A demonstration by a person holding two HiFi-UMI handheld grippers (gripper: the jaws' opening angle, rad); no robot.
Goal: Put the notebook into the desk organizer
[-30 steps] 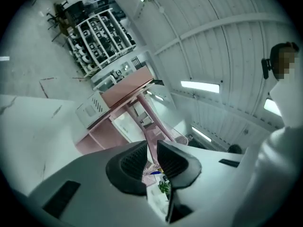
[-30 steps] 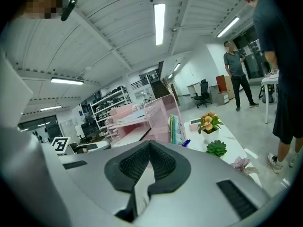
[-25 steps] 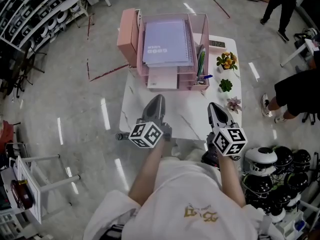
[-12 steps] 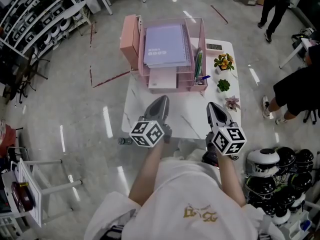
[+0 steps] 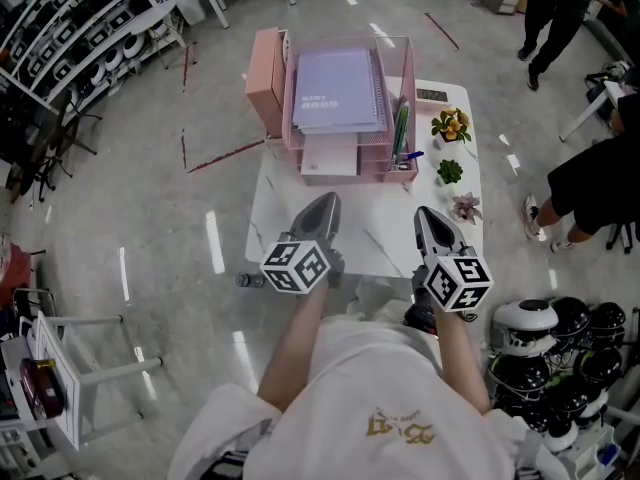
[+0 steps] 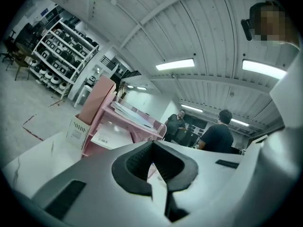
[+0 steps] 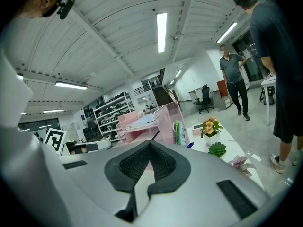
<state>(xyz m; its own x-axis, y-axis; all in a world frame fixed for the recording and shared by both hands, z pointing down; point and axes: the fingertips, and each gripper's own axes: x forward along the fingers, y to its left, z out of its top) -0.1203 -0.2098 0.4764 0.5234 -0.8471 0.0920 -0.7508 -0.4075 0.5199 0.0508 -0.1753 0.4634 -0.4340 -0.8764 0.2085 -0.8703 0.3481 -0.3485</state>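
Note:
A lilac spiral notebook [image 5: 337,90] lies flat on the top tier of the pink desk organizer [image 5: 409,78] at the far side of the white table [image 5: 280,223]. In the left gripper view the organizer [image 6: 102,126] shows to the left of the jaws, with the notebook [image 6: 130,111] on it. My left gripper [image 5: 325,204] is shut and empty over the table's near half. My right gripper [image 5: 430,216] is also shut and empty, beside it to the right. The organizer [image 7: 156,122] stands beyond the right jaws too.
A pink box [image 5: 266,80] stands left of the organizer. Pens [image 5: 401,128] sit in its right compartment. Three small potted plants [image 5: 452,125] line the table's right edge. Helmets [image 5: 545,323] crowd the floor at right, and people [image 5: 590,183] stand nearby. Shelving [image 5: 70,28] is at far left.
Both grippers have stayed in place over the near table. The view has shifted slightly, so the table and organizer sit a little right of where they were.

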